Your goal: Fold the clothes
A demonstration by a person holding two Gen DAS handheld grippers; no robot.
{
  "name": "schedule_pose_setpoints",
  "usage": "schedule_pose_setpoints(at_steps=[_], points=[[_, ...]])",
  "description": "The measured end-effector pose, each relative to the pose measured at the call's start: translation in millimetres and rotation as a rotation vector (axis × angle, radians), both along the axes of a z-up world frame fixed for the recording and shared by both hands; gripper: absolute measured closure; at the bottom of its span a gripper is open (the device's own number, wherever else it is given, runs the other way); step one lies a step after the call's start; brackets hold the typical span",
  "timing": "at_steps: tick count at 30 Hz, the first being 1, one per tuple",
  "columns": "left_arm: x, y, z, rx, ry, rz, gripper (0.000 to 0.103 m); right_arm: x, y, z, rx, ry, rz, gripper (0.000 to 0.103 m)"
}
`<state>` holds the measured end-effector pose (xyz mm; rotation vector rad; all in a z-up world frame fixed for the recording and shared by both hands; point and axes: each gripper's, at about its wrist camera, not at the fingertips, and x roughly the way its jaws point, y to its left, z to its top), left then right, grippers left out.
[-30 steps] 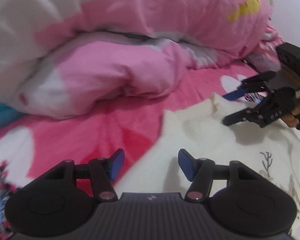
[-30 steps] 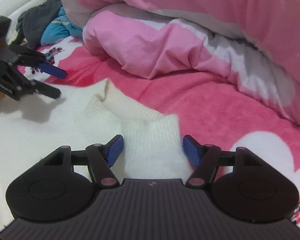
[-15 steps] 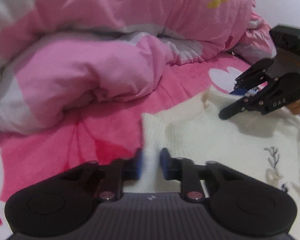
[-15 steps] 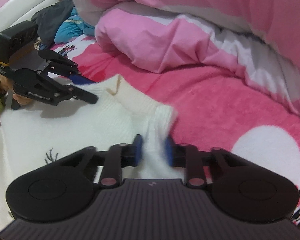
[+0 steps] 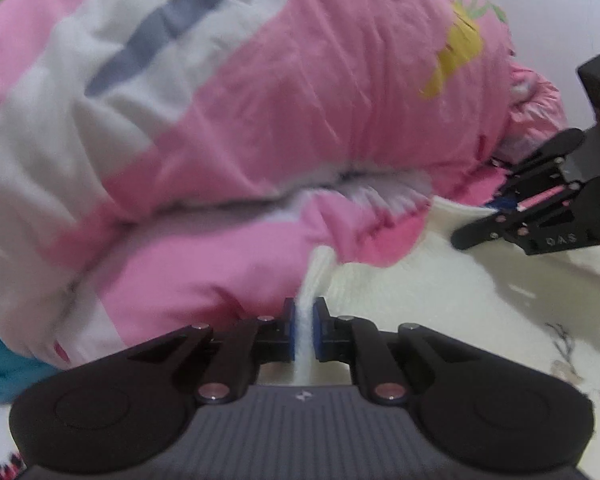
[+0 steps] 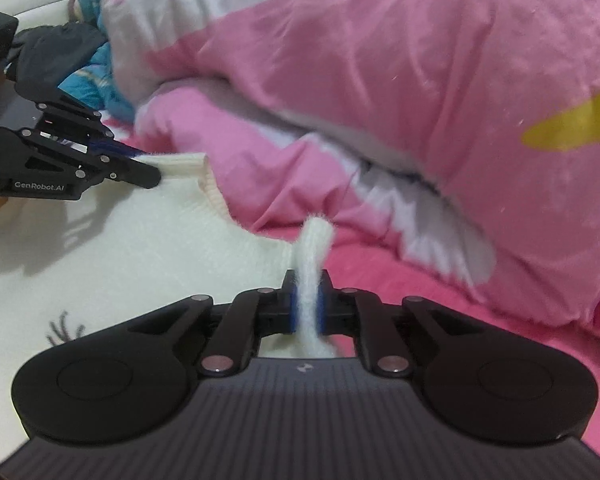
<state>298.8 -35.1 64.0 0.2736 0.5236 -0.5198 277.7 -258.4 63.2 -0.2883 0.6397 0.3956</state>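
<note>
- left wrist view: the left gripper (image 5: 304, 328) has its blue fingers (image 5: 287, 330) nearly together, pinched on a ribbed edge of the white sweater (image 5: 440, 300). the jaws are closing the last little way, with knit fabric between them.
- the sweater lies spread on the bed (image 5: 0, 420), its body running off to the right beneath the right gripper (image 5: 472, 236), which shows at the right edge with its tips on the far edge of the knit.
- a heaped pink duvet (image 5: 260, 120) stands just beyond the grasped edge and appears to lap onto the cloth; a teal garment (image 5: 4, 368) shows at lower left.
- right wrist view: the right gripper (image 6: 308, 304) is clamped on a narrow tuft of the same sweater (image 6: 140, 248), fingers (image 6: 293, 308) almost shut, fabric squeezed between them and standing up ahead of the tips.
- the left gripper (image 6: 140, 172) is at the left, holding the other ribbed corner (image 6: 184, 162).
- dark and teal clothes (image 6: 76, 64) lie by the white bed rail (image 6: 28, 4), clear of the work.
- judgement: the step in hand is the grasp of two corners, ready for the first fold.
- next move calls for raising both corners together, level with each other, and carrying them over the body of the sweater.
- hazard: the duvet crowds the far side and may drag or trap the edge; both holds are thin and could slip.
</note>
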Motion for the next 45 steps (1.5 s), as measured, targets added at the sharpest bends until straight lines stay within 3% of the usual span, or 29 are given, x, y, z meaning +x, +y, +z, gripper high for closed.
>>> schedule_pose_setpoints(at_steps=[3, 8, 10, 11, 12, 13, 14, 17, 21, 26, 32, 34, 37, 42, 45], points=[[10, -6, -11, 0.032, -0.015, 0.012, 0.094, 12, -1, -7, -0.005, -0.015, -0.015, 0.096], [15, -23, -61, 0.189, -0.028, 0.003, 0.093, 29, 2, -44, -0.037, 0.014, -0.029, 0.095], [10, -28, -65, 0.229, -0.069, 0.004, 0.087, 31, 3, -57, -0.033, 0.02, -0.036, 0.093], [10, -29, -62, 0.241, -0.077, 0.005, 0.083, 32, 1, -59, -0.026, 0.024, -0.046, 0.086], [10, -28, -58, 0.254, -0.081, 0.01, 0.069, 33, -3, -55, -0.009, 0.029, -0.067, 0.078], [10, -26, -52, 0.267, -0.077, 0.022, 0.055, 33, -7, -49, 0.007, 0.036, -0.091, 0.058], [8, -22, -45, 0.27, -0.068, 0.038, 0.05, 31, -12, -42, 0.021, 0.044, -0.116, 0.045], [-4, -7, -20, 0.254, -0.047, 0.077, 0.048, 15, -30, -16, 0.071, 0.038, -0.17, 0.038], [-38, 14, 22, 0.232, -0.047, 0.116, 0.044, -33, -60, 27, 0.185, 0.03, -0.262, 0.033], [-115, 34, 73, 0.207, -0.043, 0.149, 0.035, -143, -108, 79, 0.339, -0.003, -0.354, 0.033], [-209, 36, 85, 0.122, 0.085, 0.078, 0.03, -276, -178, 104, 0.444, -0.05, -0.534, 0.029], [-234, 25, 76, 0.077, 0.135, 0.015, 0.029, -315, -203, 97, 0.485, -0.049, -0.623, 0.024], [-260, -3, 54, 0.02, 0.204, -0.088, 0.029, -360, -244, 63, 0.602, 0.02, -0.779, 0.023], [-282, -73, 14, 0.026, 0.273, -0.231, 0.029, -407, -305, -18, 0.83, 0.174, -1.059, 0.023], [-284, -108, 0, 0.038, 0.261, -0.28, 0.029, -417, -330, -54, 0.979, 0.18, -1.165, 0.023]])
